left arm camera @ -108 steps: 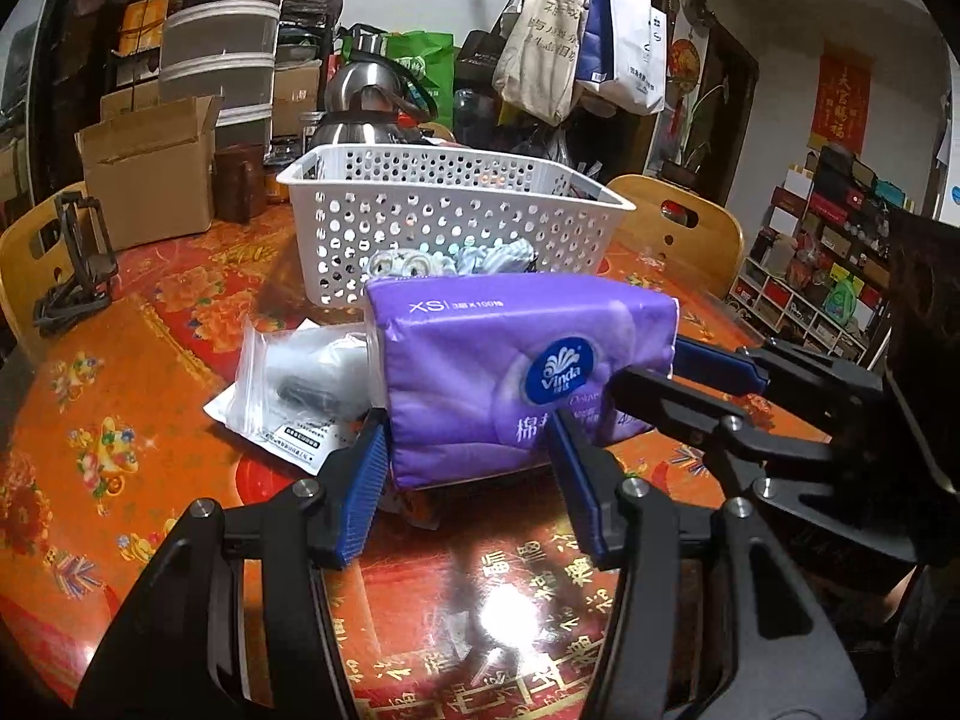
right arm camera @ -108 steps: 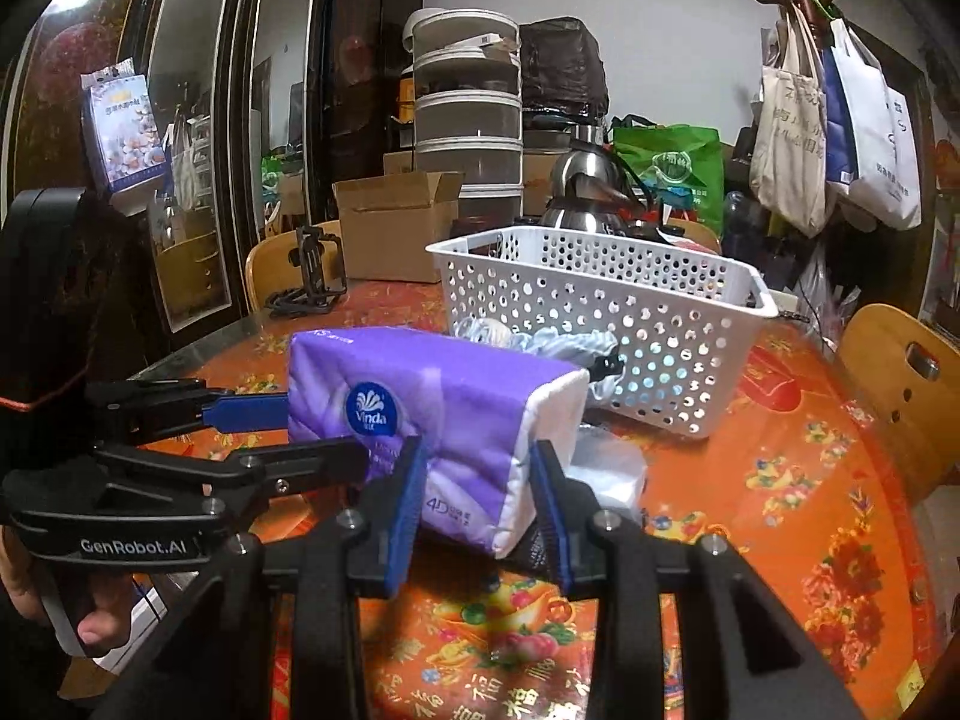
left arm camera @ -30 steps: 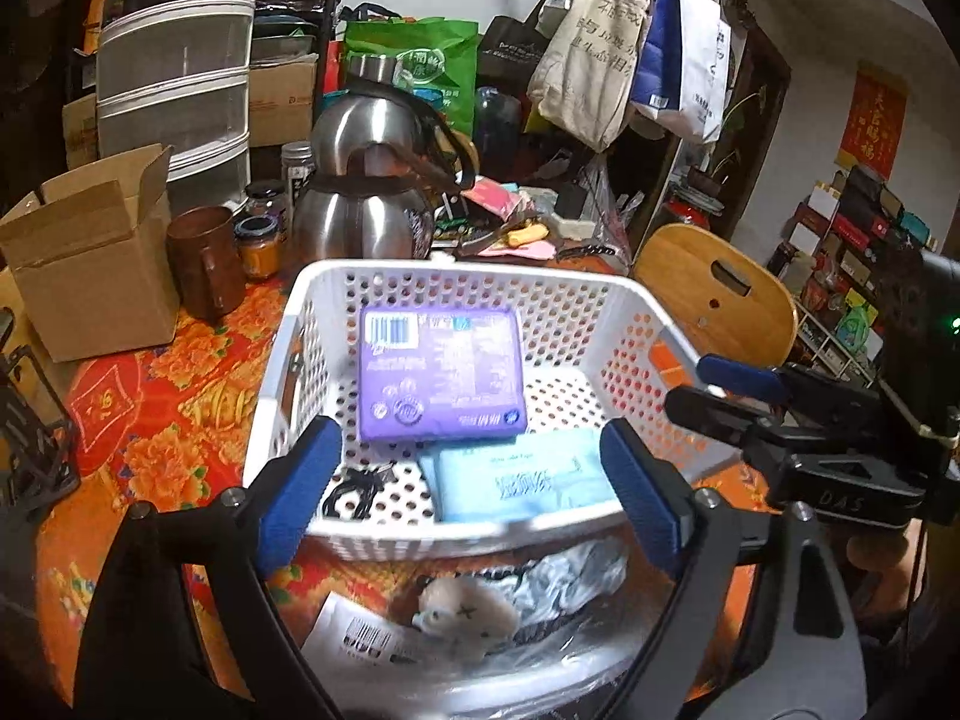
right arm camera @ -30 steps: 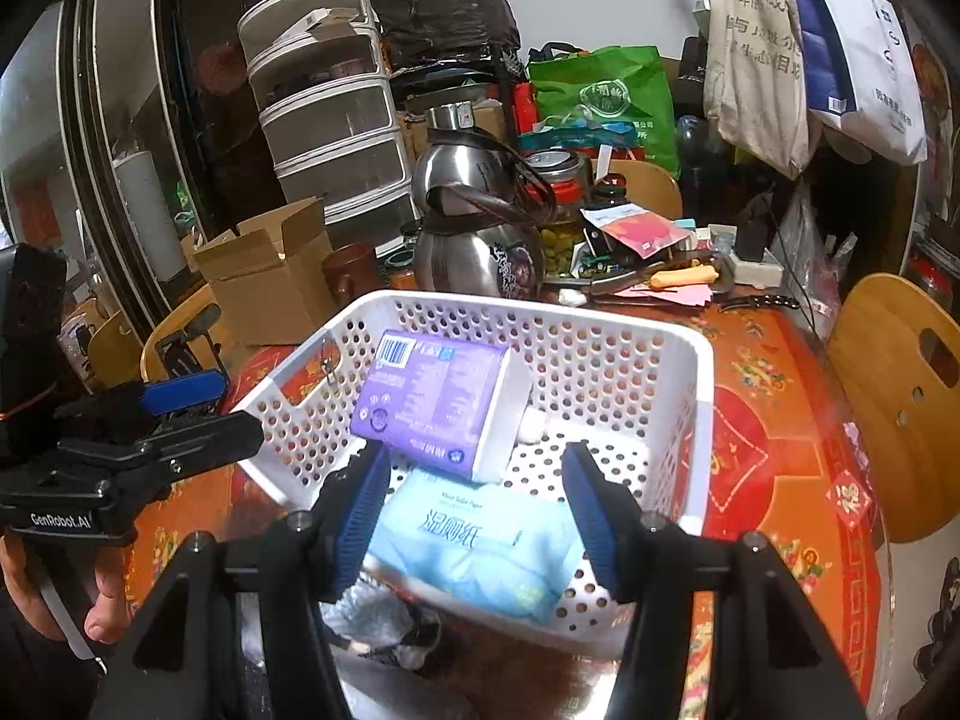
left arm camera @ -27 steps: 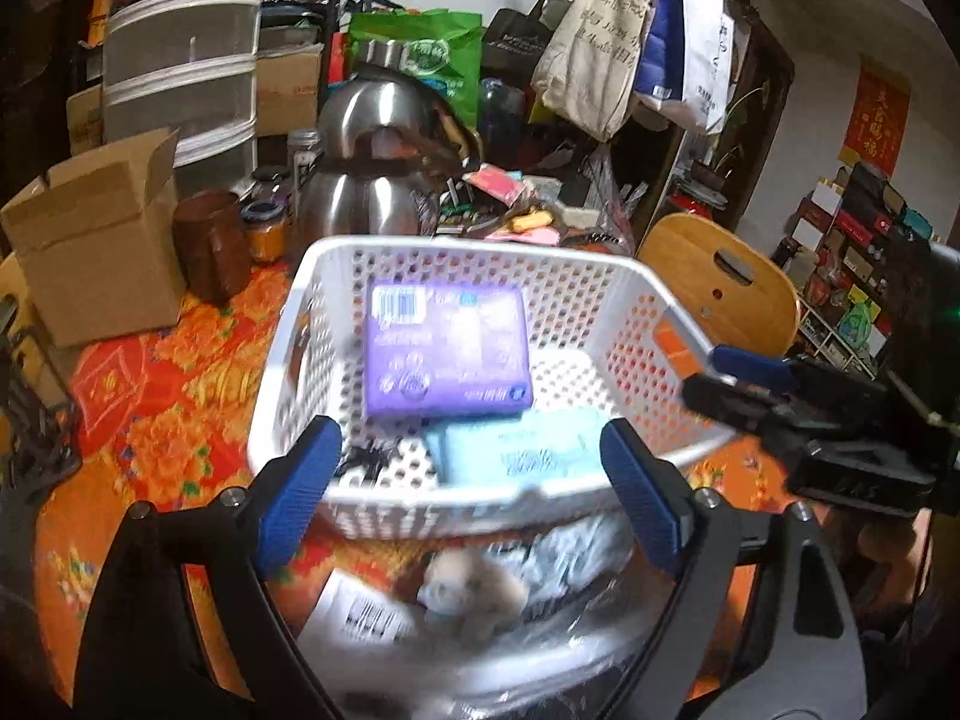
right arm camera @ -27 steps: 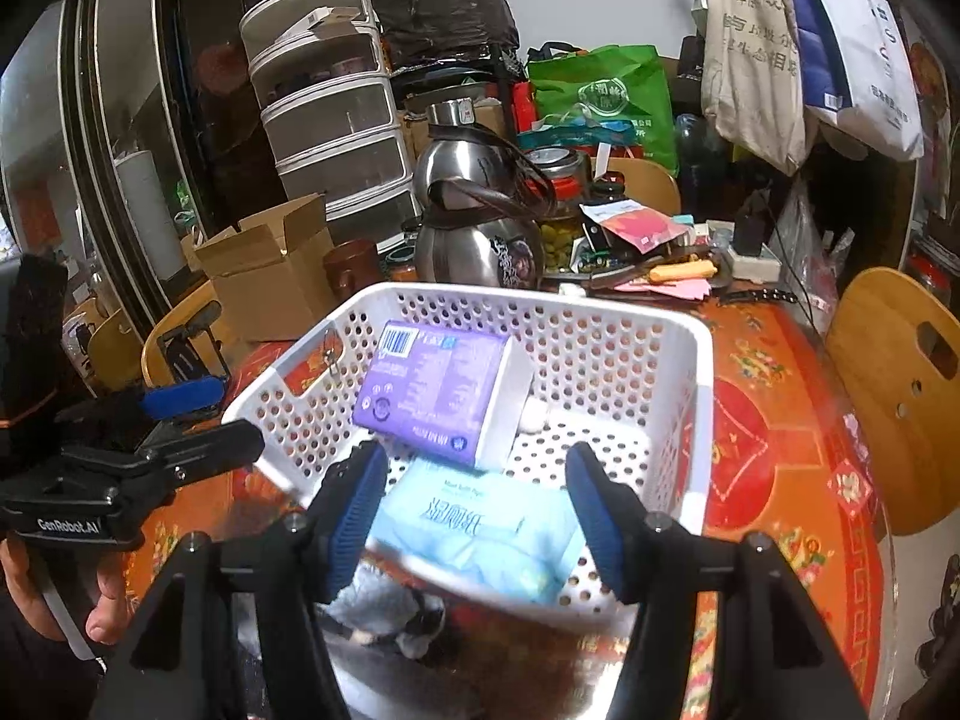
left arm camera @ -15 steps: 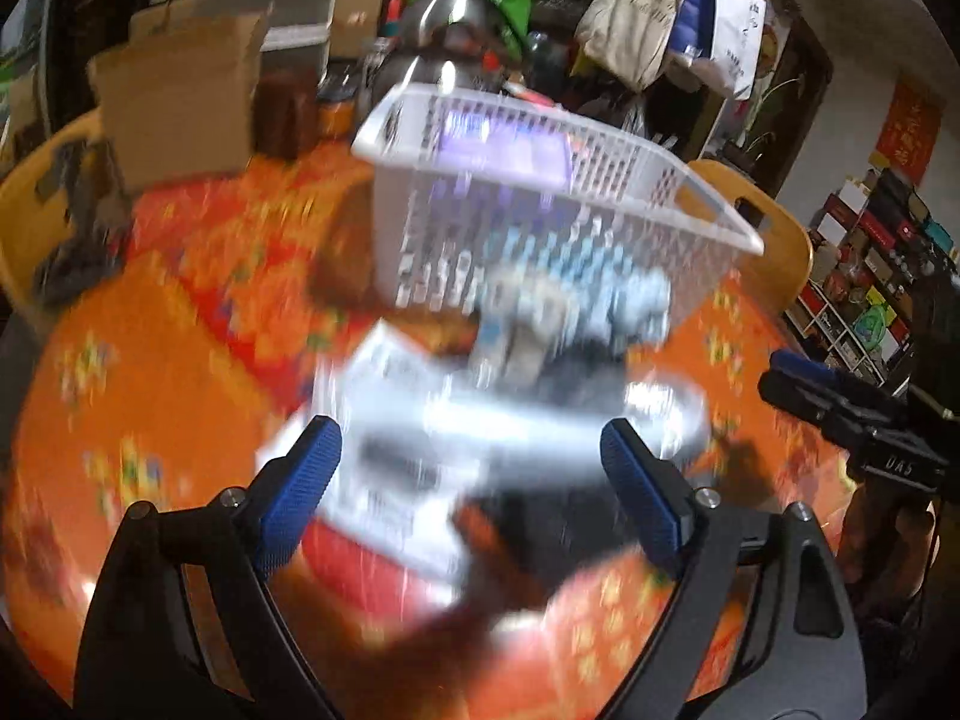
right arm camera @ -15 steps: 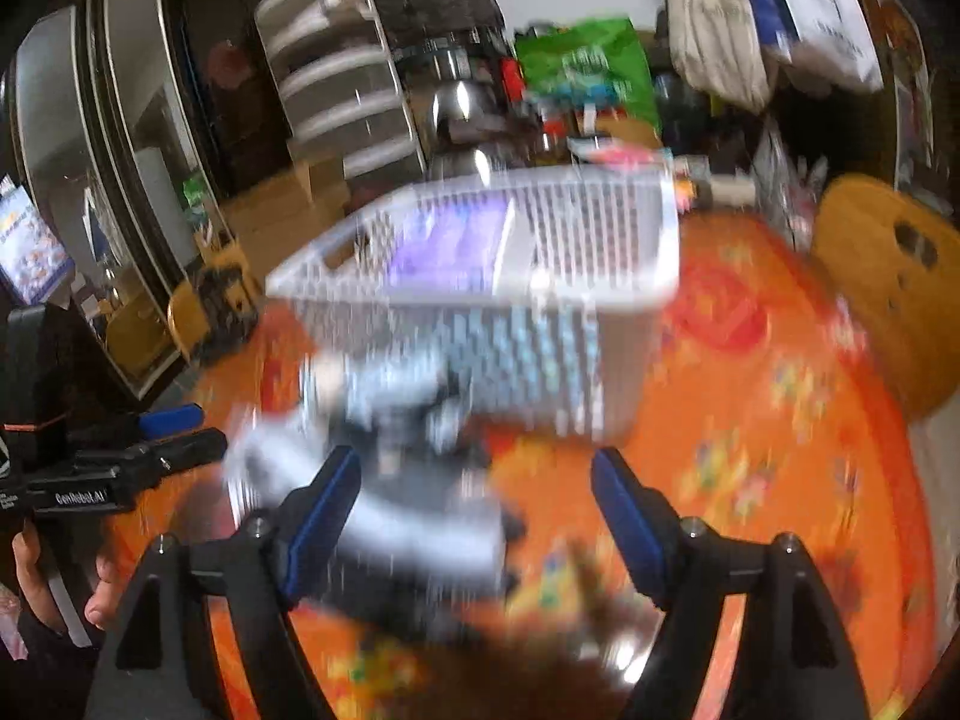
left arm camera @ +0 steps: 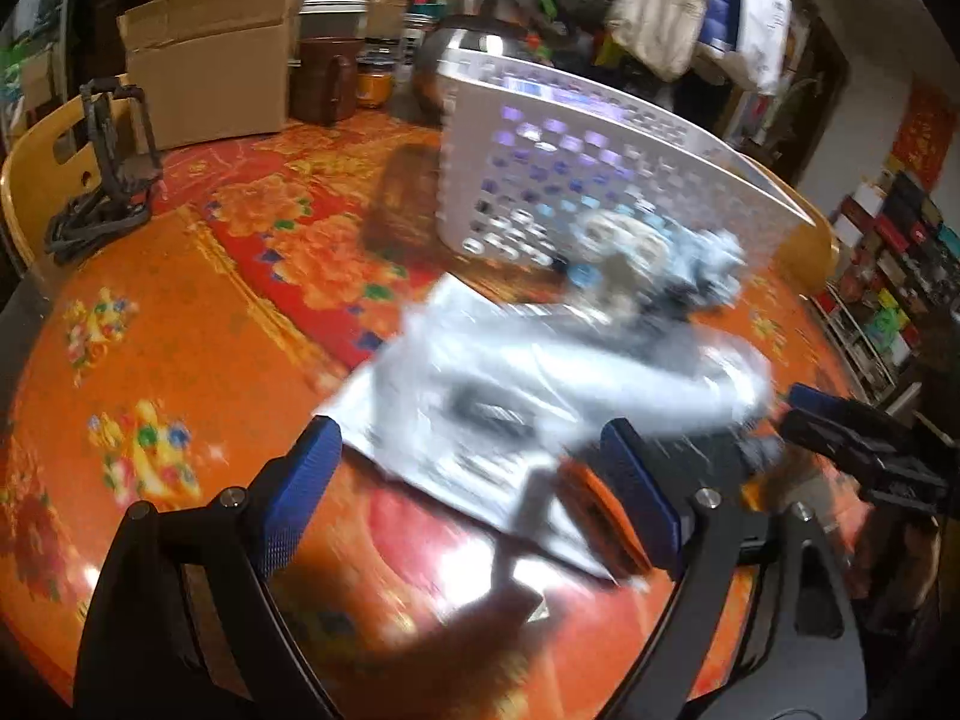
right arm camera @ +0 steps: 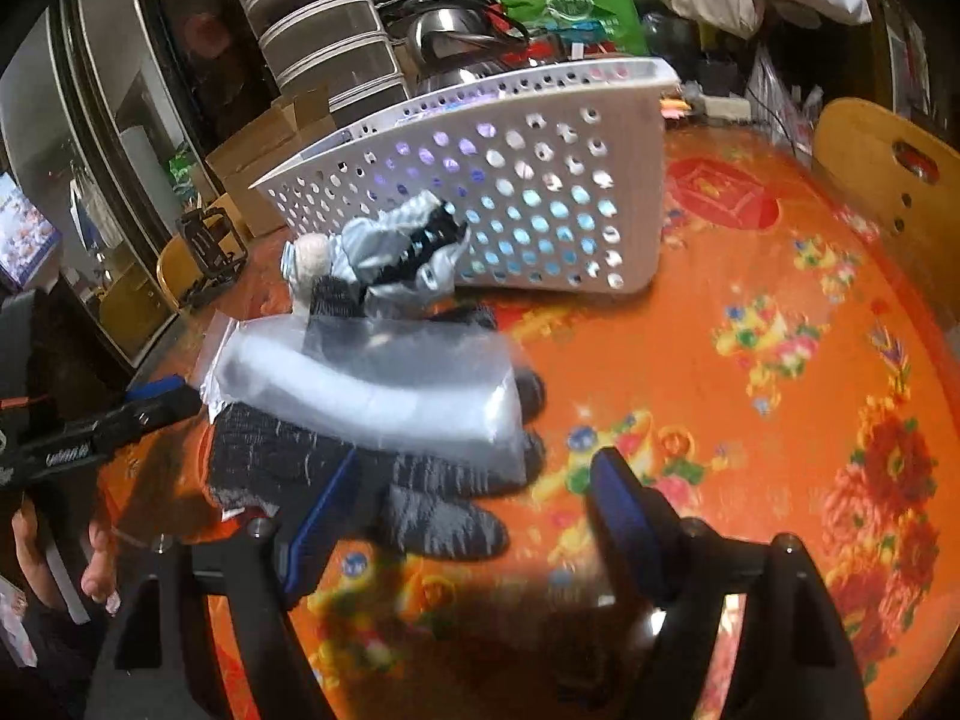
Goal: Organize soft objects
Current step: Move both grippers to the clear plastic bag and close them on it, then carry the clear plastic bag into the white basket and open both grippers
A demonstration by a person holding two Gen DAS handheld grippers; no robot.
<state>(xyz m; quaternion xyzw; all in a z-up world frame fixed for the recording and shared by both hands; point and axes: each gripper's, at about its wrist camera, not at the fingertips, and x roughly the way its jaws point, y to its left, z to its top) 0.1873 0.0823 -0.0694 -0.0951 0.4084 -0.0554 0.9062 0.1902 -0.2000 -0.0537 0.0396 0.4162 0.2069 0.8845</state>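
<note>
Your left tool (left arm camera: 474,492) has its blue pads spread wide above the orange flowered surface (left arm camera: 180,360), pinching nothing; the clear plastic bag (left arm camera: 540,402) lies on the surface between and just beyond the pads, blurred in this view, and you cannot tell whether a pad touches it. Your right tool (right arm camera: 474,516) is also spread with nothing gripped: its left pad sits beside the dark knitted glove (right arm camera: 336,468) that lies partly under the same bag (right arm camera: 372,384), and its right pad is over bare surface (right arm camera: 780,360). Beyond the bag a bundle of grey and white soft items (right arm camera: 390,252) rests against the front wall of the white perforated basket (right arm camera: 540,180). Through the basket's holes you can see purple higher up and light blue lower down, so soft packs lie inside; what they are cannot be read. In the left view the same basket (left arm camera: 576,180) stands behind the bundle (left arm camera: 648,252), with a cardboard box (left arm camera: 210,60) and a steel kettle (left arm camera: 486,6) further back. Your other tool (left arm camera: 870,450) shows at the right edge of that view
</note>
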